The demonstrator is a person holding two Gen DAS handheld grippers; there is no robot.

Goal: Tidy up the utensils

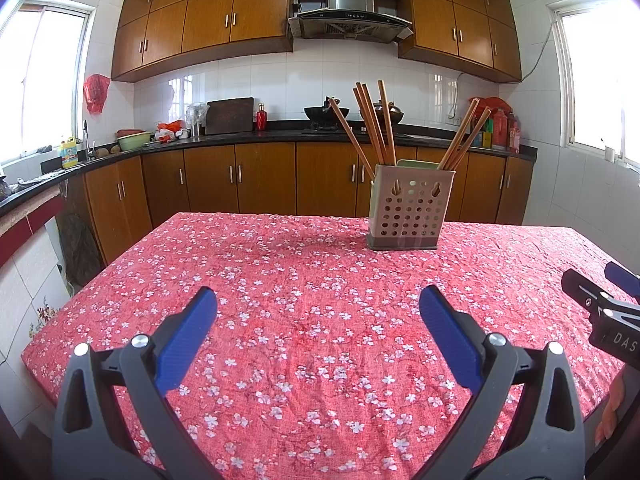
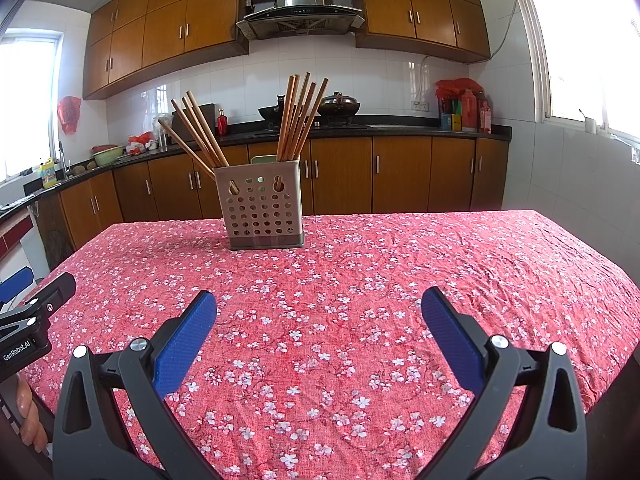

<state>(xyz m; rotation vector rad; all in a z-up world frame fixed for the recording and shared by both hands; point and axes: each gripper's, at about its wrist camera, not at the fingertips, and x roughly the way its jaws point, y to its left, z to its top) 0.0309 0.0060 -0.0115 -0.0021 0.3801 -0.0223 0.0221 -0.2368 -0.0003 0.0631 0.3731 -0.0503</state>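
Observation:
A beige perforated utensil holder (image 1: 410,204) (image 2: 260,208) stands upright on the far part of the table. Several wooden chopsticks (image 1: 372,124) (image 2: 298,116) stand in it in two bunches, one leaning left, one leaning right. My left gripper (image 1: 318,304) is open and empty, low over the near table, well short of the holder. My right gripper (image 2: 318,304) is open and empty too, beside the left one. The right gripper shows at the right edge of the left wrist view (image 1: 600,308); the left gripper shows at the left edge of the right wrist view (image 2: 32,312).
The table carries a red cloth with white flowers (image 1: 320,340) (image 2: 360,280). Behind it runs a dark kitchen counter (image 1: 240,136) with woks, bottles and bowls, wooden cabinets below and above. Windows are on both sides.

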